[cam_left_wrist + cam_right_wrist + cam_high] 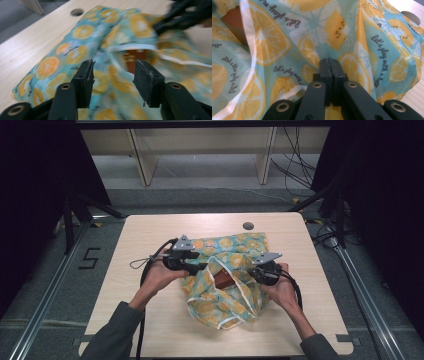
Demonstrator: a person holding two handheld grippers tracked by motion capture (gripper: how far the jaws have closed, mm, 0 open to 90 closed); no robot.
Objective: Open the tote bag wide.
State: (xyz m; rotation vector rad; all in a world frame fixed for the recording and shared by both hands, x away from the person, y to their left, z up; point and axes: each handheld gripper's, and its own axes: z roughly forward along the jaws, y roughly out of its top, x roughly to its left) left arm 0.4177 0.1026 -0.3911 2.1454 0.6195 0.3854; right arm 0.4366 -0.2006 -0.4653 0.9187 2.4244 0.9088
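Thin printed cloth, teal with orange citrus slices, makes up the bag (225, 277) lying crumpled at the middle of the pale wooden desk (150, 320), its mouth turned toward the near edge. A brown, box-like thing (223, 281) sits just inside the opening; the blur in the left gripper view leaves its nature uncertain. The right tool (329, 62) has its jaws pressed together on a fold of the bag's right side, pinching the fabric flat between them. The left tool (113, 75) stands with jaws spread at the bag's left side, cloth between them but not gripped.

The bag looks light, soft and floppy, likely to sag and slide shut wherever it is not held. The white-piped rim (132, 47) of the mouth seems the firmest place to take hold, since a doubled hem should slip less than a single loose layer. Holding the rim at opposite sides would probably keep the mouth open.
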